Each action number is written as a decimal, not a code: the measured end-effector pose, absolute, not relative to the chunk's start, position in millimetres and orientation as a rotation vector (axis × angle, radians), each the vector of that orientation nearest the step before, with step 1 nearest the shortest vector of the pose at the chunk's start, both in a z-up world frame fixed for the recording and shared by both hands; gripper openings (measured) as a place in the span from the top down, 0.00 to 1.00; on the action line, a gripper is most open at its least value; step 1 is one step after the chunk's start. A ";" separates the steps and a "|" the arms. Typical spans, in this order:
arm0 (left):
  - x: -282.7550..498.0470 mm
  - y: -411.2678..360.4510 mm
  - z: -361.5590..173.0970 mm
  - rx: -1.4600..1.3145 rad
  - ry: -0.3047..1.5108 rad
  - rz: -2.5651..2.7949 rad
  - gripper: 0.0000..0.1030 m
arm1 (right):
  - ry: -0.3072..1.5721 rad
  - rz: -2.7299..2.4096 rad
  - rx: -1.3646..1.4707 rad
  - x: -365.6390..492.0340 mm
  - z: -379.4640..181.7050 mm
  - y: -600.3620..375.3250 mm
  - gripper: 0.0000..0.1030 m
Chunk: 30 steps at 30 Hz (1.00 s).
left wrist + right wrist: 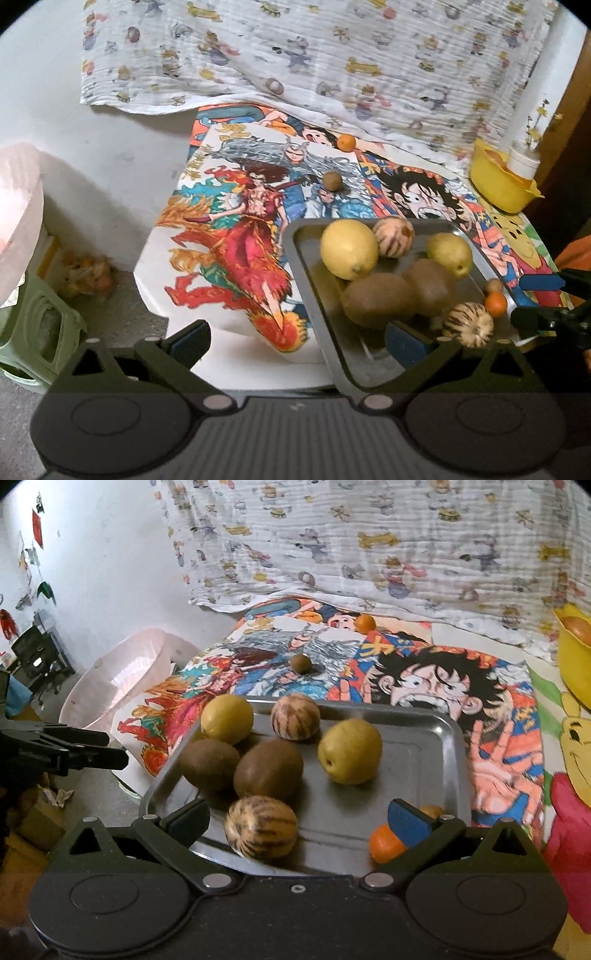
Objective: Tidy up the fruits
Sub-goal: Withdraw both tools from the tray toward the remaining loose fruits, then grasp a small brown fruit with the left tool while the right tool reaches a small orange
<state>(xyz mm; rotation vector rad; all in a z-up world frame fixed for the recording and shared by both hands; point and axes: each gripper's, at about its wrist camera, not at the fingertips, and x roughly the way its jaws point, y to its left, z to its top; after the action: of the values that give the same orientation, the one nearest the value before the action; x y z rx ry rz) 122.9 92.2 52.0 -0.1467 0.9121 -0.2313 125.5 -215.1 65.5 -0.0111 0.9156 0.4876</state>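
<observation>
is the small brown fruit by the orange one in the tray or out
Out: the small brown fruit sits on the comic poster, beyond the metal tray.

Most fruits lie in the tray (pixel 424 738); behind it, two fruits (pixel 300 663) on the table.

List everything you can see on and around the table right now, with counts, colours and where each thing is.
Metal tray: one, silver, near edge of table.
Lemons: two, yellow, on the tray.
Kiwis: two, brown, side by side on the tray.
Striped fruits: two, tan with dark stripes, on the tray.
Small orange: one, near corner of tray, a small brown fruit beside it.
Loose orange: one, far on the posters.
Loose brown fruit: one, mid-table.
Yellow bowl: one, far right, holding a white cup.
Posters: colourful, covering table.
Printed cloth: white, behind.
Left claw: open, empty.
Right claw: open, over tray.
</observation>
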 end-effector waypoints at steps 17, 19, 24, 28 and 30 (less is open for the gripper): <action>182.6 87.1 55.4 -0.116 0.896 -0.180 0.01 | 0.898 0.530 -0.056 203.7 70.0 -210.2 0.01; 192.3 81.4 56.4 -0.114 0.890 -0.186 0.01 | 0.893 0.538 -0.064 219.1 75.5 -211.3 0.01; 219.6 62.2 63.2 -0.098 0.857 -0.184 0.01 | 0.878 0.583 -0.066 263.7 100.4 -211.2 0.01; 246.4 44.6 67.0 -0.068 0.848 -0.135 0.01 | 0.860 0.618 -0.127 304.7 118.7 -199.9 0.01; 260.3 37.7 66.4 -0.088 0.839 -0.133 0.01 | 0.852 0.631 -0.165 324.7 121.7 -192.0 0.01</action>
<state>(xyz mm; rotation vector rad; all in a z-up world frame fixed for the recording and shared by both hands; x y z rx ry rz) 260.3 37.7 66.4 -0.0880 0.8394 -0.1334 324.7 -192.0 121.7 -0.1648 0.8516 0.6305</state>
